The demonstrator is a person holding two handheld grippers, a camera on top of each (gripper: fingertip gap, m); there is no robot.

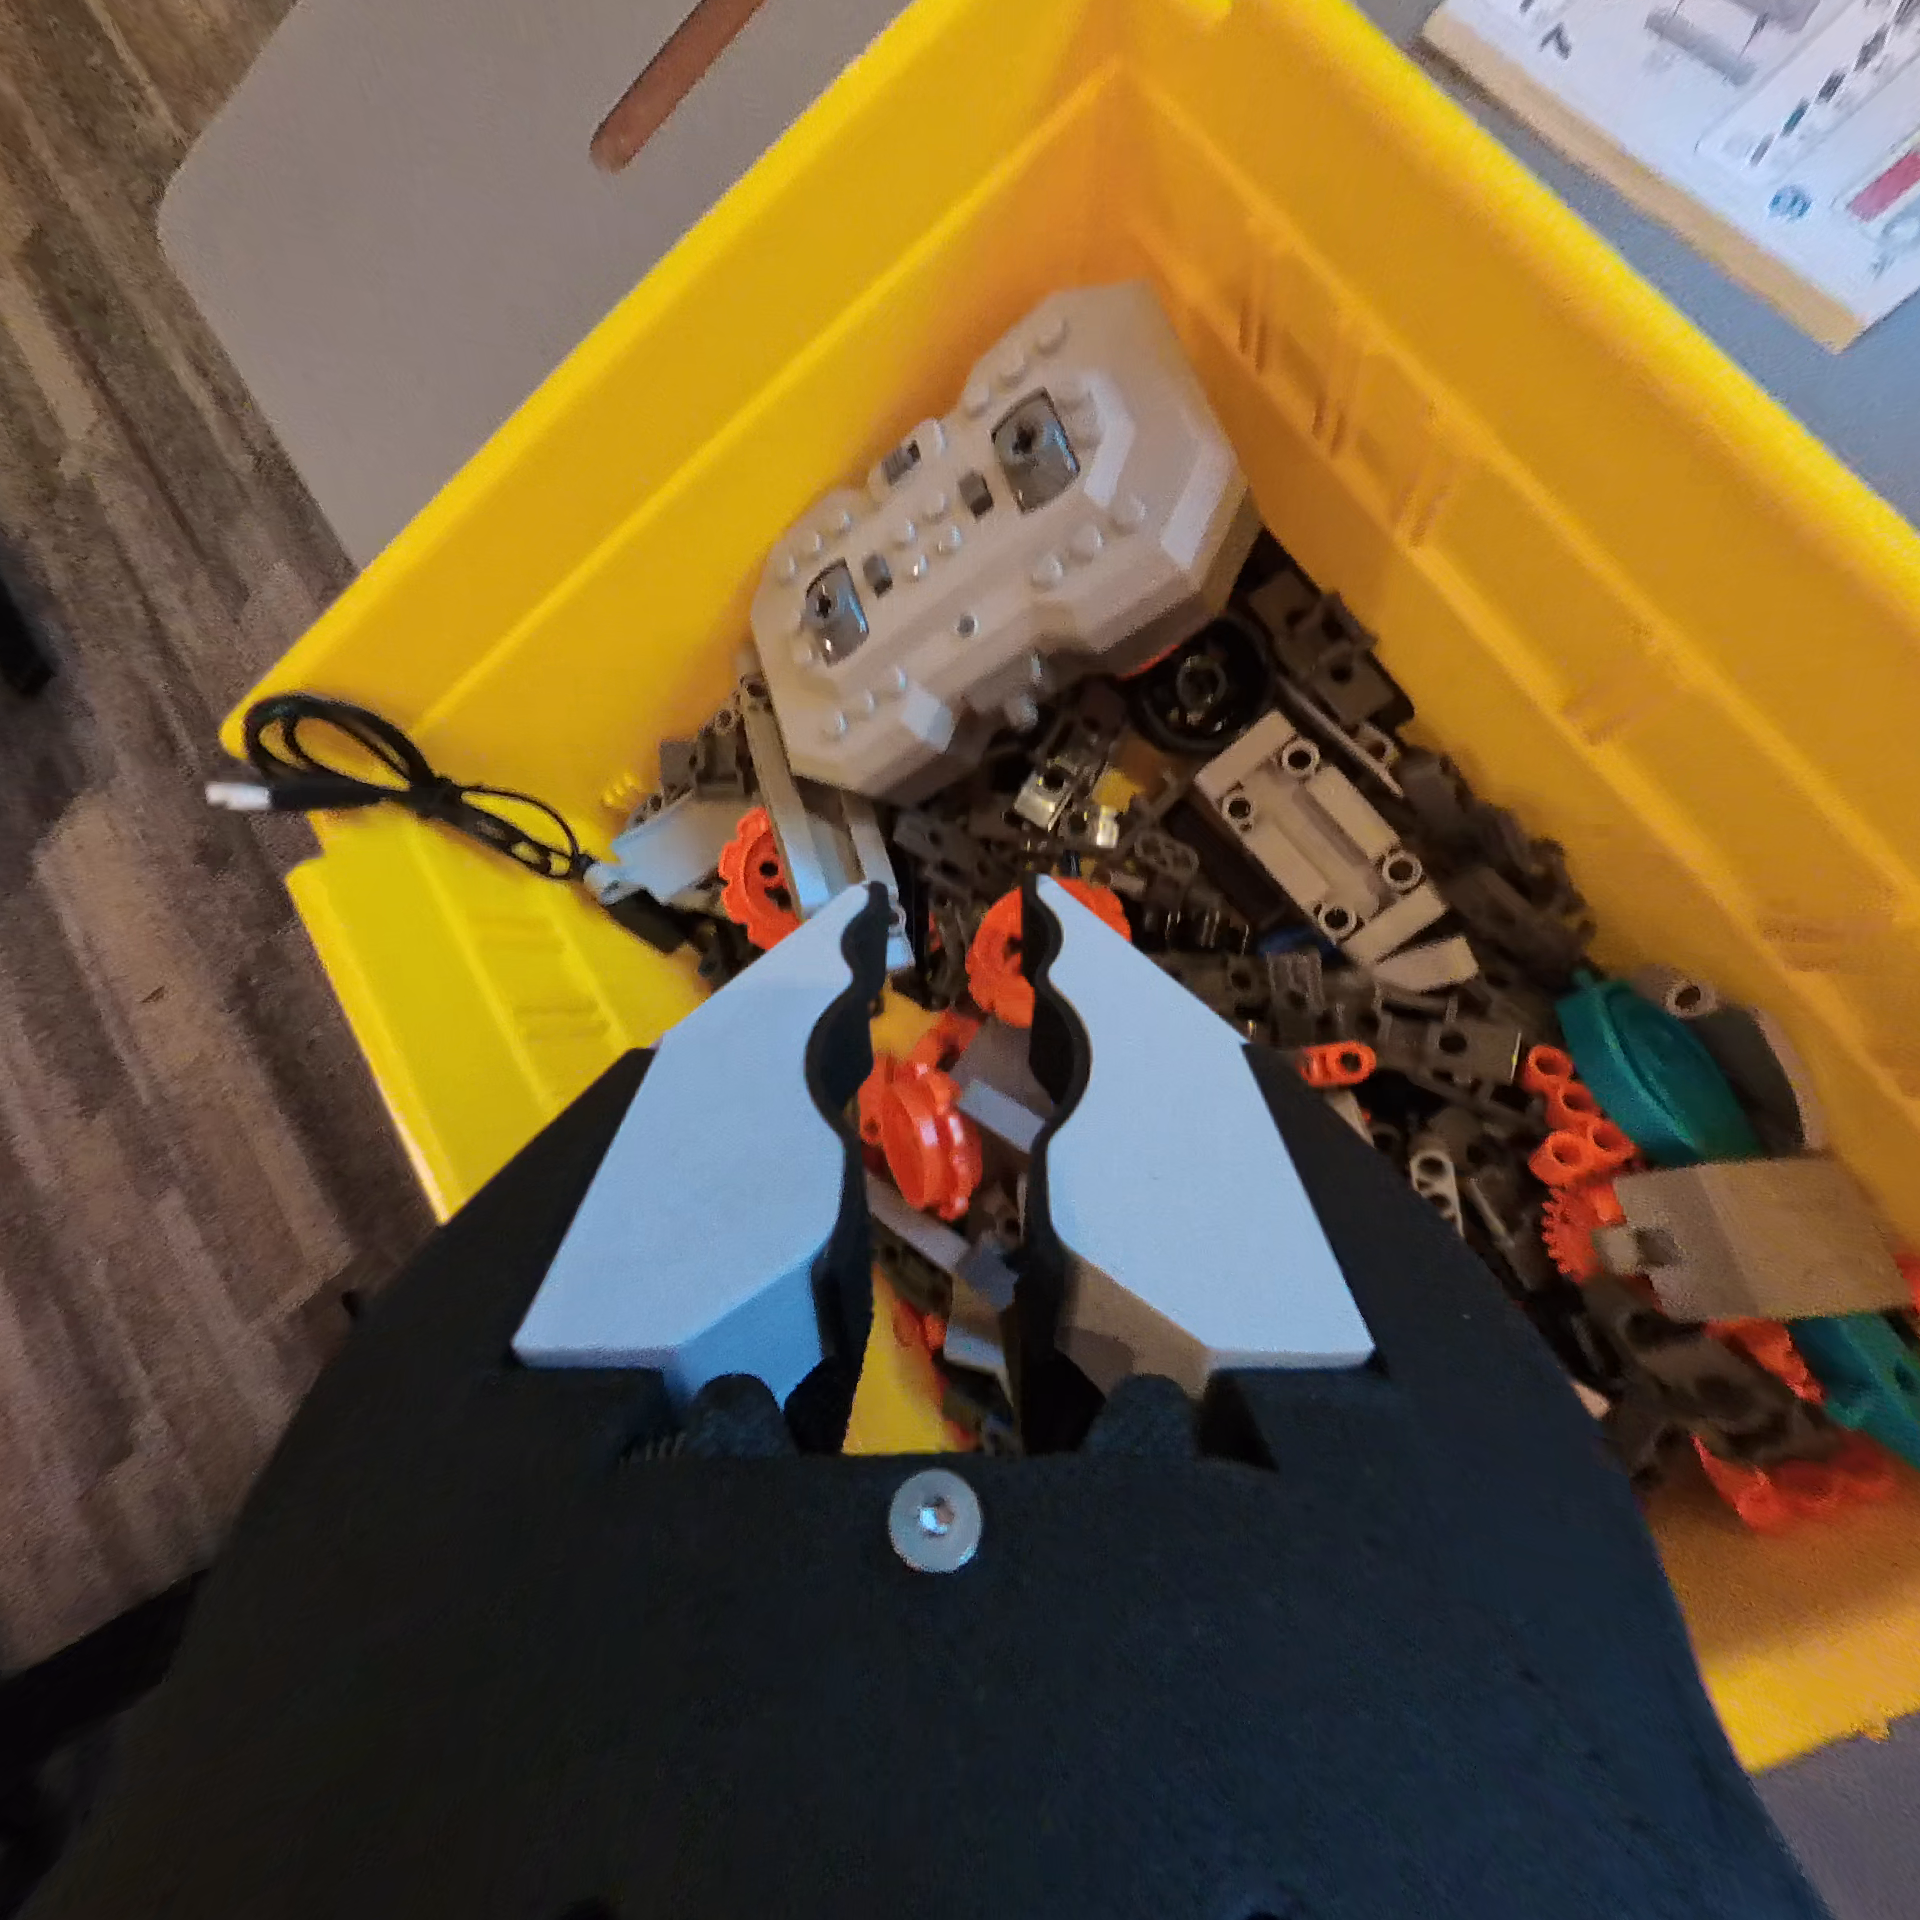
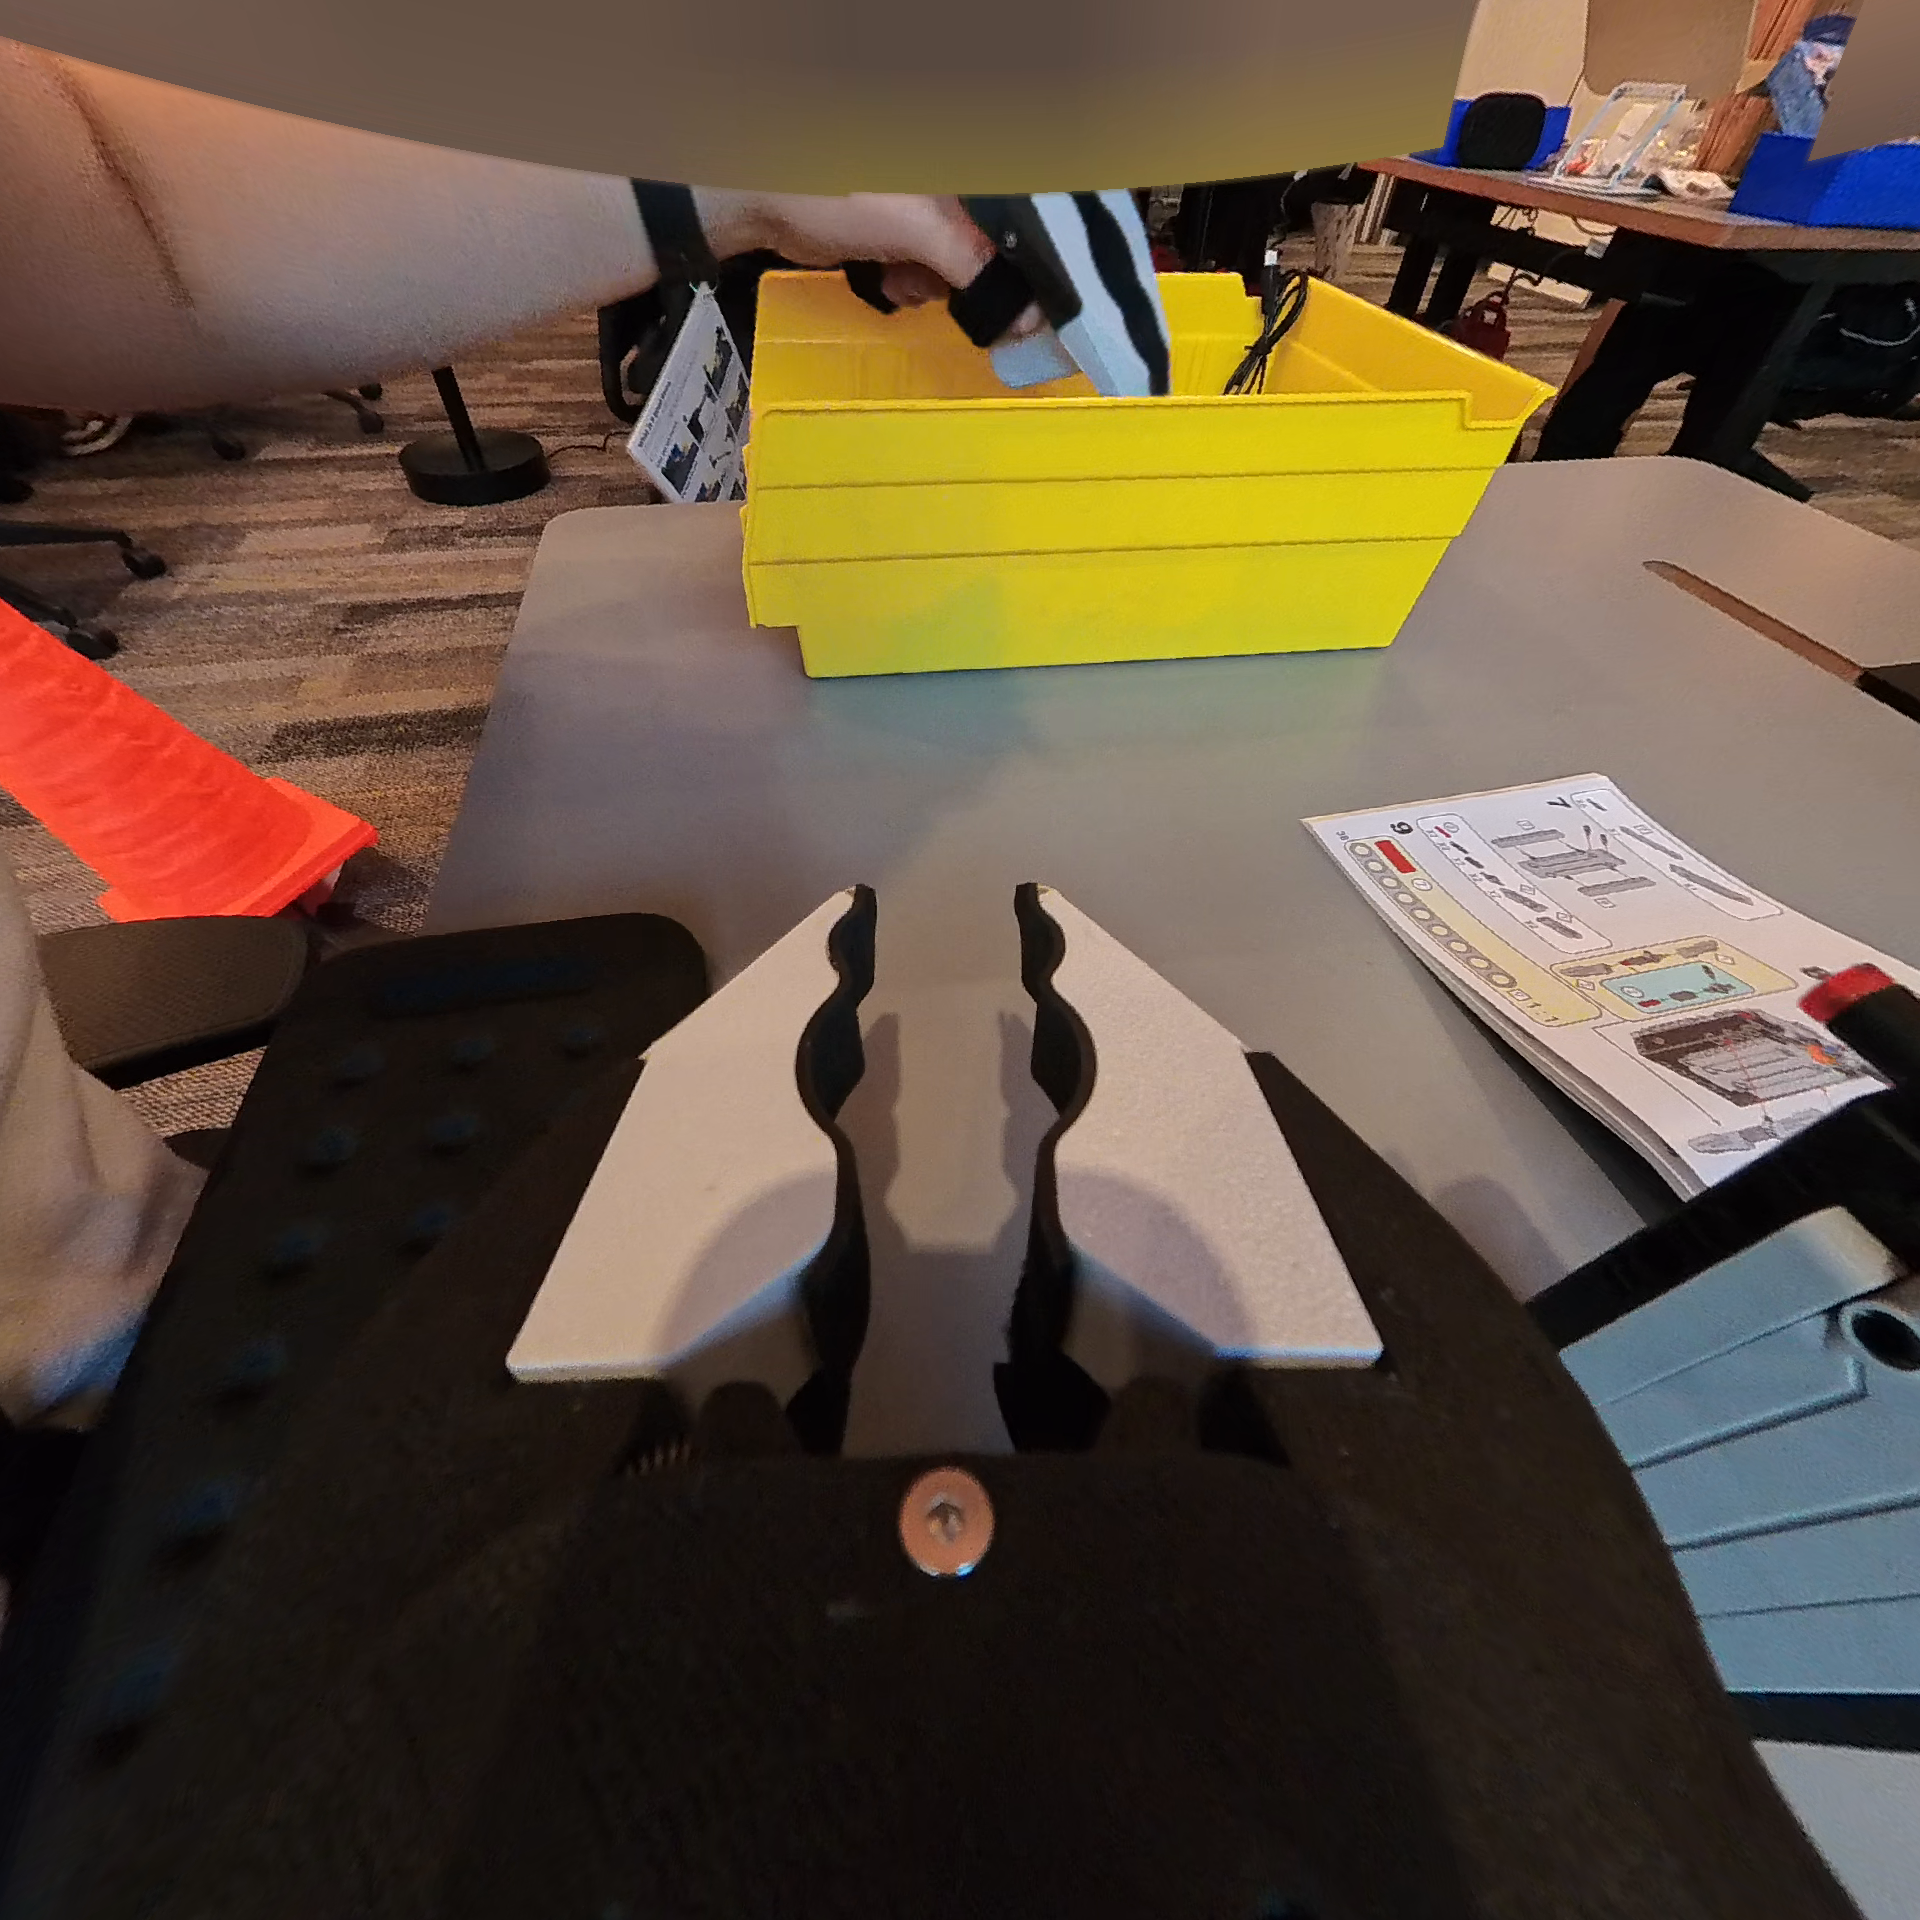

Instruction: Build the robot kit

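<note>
The grey surface (image 2: pixel 1039 790) carries a yellow bin (image 2: pixel 1091 540), the landmark here. An open instruction booklet (image 2: pixel 1621 966) lies on the surface near the bin, on its near right side in the right wrist view.

Inside the bin lies a heap of building-toy parts (image 1: pixel 1299 935), with a large light-grey battery box (image 1: pixel 997 561) on top toward the far wall, teal curved pieces (image 1: pixel 1652 1070) to the right, and a black cable (image 1: pixel 416 790) draped over the bin's rim.

The left gripper (image 1: pixel 956 914) hangs over the pile, jaws spread and holding nothing, with an orange gear (image 1: pixel 920 1132) seen in the gap between its fingers. Picking cleanly from such a tangle would, I judge, mean descending straight with the gear centred.

The right gripper (image 2: pixel 945 904) hovers above bare surface, well short of the bin, jaws apart and empty.

Only the left wrist view shows the bin's contents; only the right shows the bin's outer wall and the hand (image 2: pixel 883 249) holding the left gripper.
</note>
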